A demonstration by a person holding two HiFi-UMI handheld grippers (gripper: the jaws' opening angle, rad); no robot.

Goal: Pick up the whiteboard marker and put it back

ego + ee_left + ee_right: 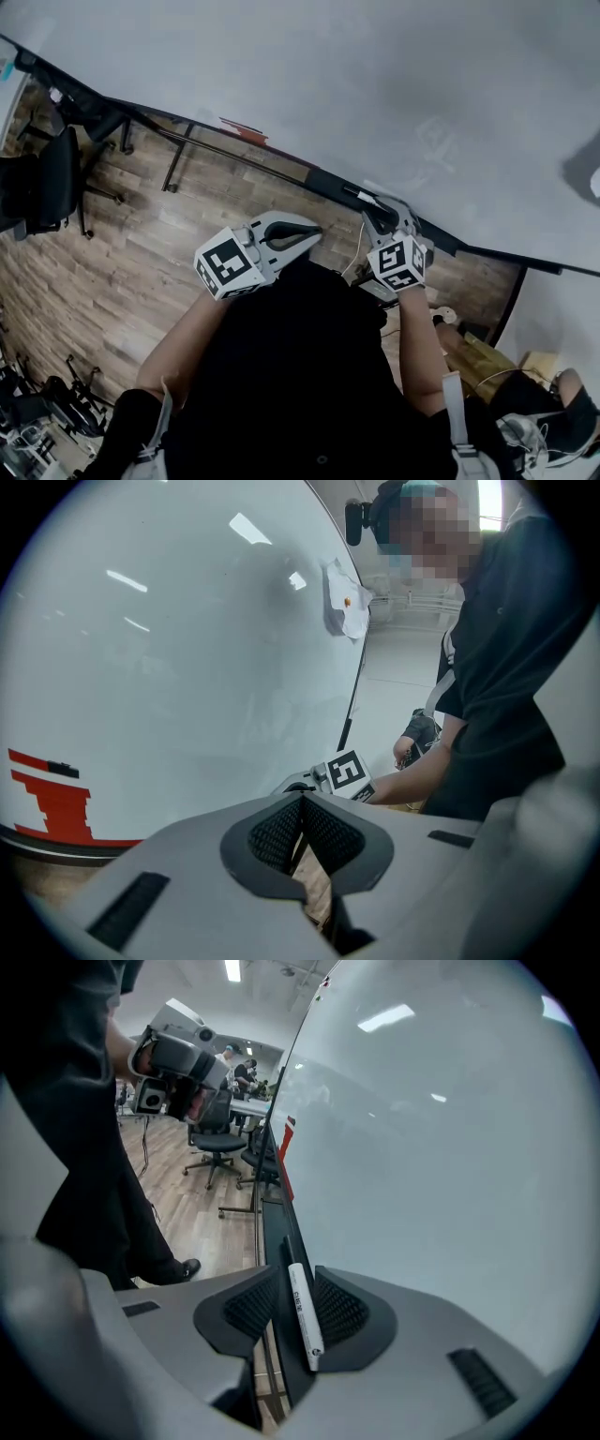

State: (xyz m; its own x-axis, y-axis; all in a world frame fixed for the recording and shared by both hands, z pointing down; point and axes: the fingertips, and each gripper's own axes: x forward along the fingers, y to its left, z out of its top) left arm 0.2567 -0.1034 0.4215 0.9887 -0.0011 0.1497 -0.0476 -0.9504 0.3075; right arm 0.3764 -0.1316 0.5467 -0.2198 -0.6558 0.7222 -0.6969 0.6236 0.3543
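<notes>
The white whiteboard marker [304,1314] lies lengthwise along the black tray [277,1232] under the whiteboard [422,1147]. My right gripper [298,1309] is open around it. The marker rests by the right pad, and a dark gap shows between it and the left pad. In the head view the right gripper [377,211] is at the tray [319,178], with the marker [364,195] poking out beyond its tips. My left gripper [315,231] is shut and empty, held a little off the board. Its fingertips [302,801] meet, with floor showing behind them.
The whiteboard [375,75] fills the top of the head view. It carries a red printed mark [52,799] and a white paper scrap [345,602]. Office chairs [220,1138] stand on the wood floor [112,272]. A black chair [42,183] is at the left.
</notes>
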